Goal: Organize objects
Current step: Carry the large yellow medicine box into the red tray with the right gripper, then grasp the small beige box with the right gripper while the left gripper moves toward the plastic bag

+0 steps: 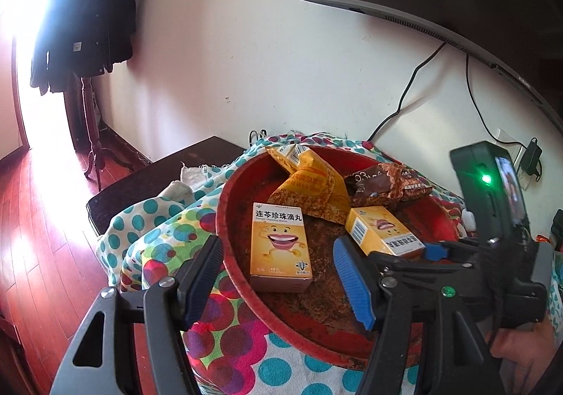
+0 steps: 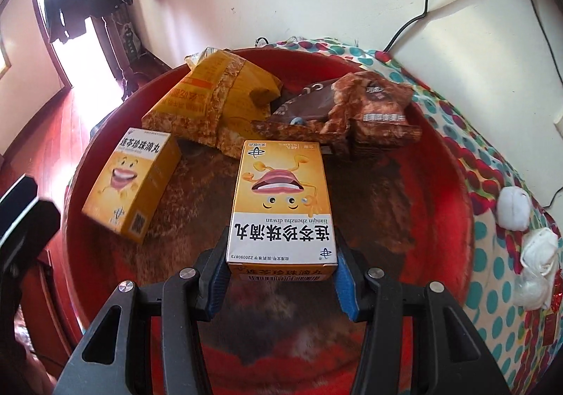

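Basin (image 2: 454, 198), red and worn brown across its bottom, fills the middle of the right wrist view and sits on a dotted cloth (image 2: 492, 289) that runs down the right edge. The right tool (image 2: 281, 275) rises from the bottom centre with its blue pads clenched on the near end of a yellow medicine box (image 2: 281, 205), one pad on each long side, so the box points away over the basin floor. A second yellow medicine box (image 2: 133, 184) lies tilted at centre left inside the basin. Beyond them, at upper centre, a yellow snack packet (image 2: 211, 103) and a brown snack packet (image 2: 366, 113) rest side by side near the far rim. In the left wrist view the left tool (image 1: 281, 279) stands at the lower middle with its jaws released and wide apart, nothing between them, just above the near rim. White cloth bundles (image 2: 527, 247) lie on the cloth at right.
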`<state>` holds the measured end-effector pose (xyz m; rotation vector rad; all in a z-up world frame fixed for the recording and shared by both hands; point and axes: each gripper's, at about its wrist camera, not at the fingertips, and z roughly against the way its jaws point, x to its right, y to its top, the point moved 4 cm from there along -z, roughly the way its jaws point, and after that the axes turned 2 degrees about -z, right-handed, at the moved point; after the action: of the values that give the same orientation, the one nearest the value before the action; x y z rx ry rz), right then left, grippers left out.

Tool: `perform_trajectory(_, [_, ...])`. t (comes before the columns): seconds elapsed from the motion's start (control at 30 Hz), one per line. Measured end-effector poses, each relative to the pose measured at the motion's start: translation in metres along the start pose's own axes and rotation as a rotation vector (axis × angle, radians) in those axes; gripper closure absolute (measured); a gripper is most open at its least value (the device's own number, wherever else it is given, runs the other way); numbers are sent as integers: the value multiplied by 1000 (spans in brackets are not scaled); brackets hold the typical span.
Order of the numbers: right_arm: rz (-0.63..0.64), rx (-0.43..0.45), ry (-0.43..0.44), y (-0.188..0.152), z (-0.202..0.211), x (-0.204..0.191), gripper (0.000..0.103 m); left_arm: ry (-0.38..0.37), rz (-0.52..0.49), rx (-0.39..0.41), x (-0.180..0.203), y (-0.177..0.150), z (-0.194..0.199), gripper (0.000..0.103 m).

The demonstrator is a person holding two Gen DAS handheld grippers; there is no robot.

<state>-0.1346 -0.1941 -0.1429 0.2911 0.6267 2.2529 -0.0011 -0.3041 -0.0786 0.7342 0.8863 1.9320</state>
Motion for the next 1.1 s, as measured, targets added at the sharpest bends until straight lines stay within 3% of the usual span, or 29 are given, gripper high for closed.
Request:
perform_trajectory(0.43, [14, -18, 20, 0, -9, -9, 53, 1, 17, -6, -4, -1, -4, 36])
perform_trajectory(0.5, [18, -12, 24, -1, -5, -9, 41, -5, 20, 0, -4, 0, -2, 36])
perform_trajectory(0.57, [16, -2, 30, -5, 0, -7, 35, -11, 25, 6, -5, 1, -2, 36])
perform_trajectory(0.8, [-83, 91, 91, -27, 44, 18, 33, -14, 18, 1, -3, 0, -3, 36])
perform_trajectory(0.87, [-140, 142, 110, -41, 62, 36, 28, -17, 10, 0, -2, 0, -2, 36])
perform_trajectory(1.1, [-257, 156, -102, -112, 88, 133, 26, -20, -6, -8, 3, -2, -1, 36])
